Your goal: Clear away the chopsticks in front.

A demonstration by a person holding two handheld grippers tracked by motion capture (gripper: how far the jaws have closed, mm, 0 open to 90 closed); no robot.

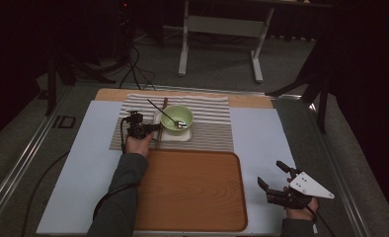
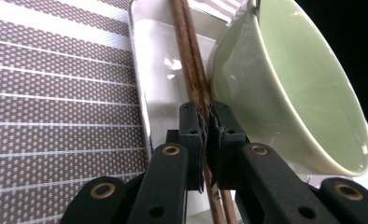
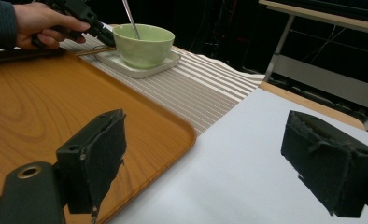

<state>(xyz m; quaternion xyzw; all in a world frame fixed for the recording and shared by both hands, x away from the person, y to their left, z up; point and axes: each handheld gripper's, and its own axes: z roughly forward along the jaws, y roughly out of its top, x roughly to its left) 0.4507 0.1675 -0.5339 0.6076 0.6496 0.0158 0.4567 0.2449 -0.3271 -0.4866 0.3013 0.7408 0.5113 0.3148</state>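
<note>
The left gripper [image 2: 206, 135] pinches the chopsticks [image 2: 191, 60] at centre frame; lifting carelessly may knock the green bowl [image 2: 285, 79] beside them. The right gripper [image 3: 205, 163] stands spread.

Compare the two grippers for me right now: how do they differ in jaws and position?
The left gripper has its jaws shut on the brown chopsticks, which lie on the white dish beside the green bowl; the right gripper has its jaws wide apart with nothing between them. The left one works over the striped mat; the right one hovers near the wooden tray, above the white sheet. Both are black and hand-held.
</note>
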